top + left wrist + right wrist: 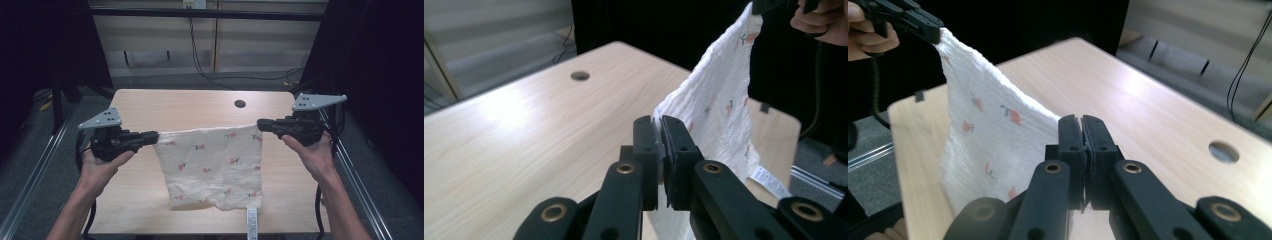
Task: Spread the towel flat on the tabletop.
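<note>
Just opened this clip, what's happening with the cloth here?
A person holds a white cloth with small floral prints stretched between two claws above the wooden table. The left claw is shut on one top corner and the right claw on the other, so the top edge runs nearly taut between them. The rest hangs down, its lower edge at the table's near side, where a white label dangles.
</note>
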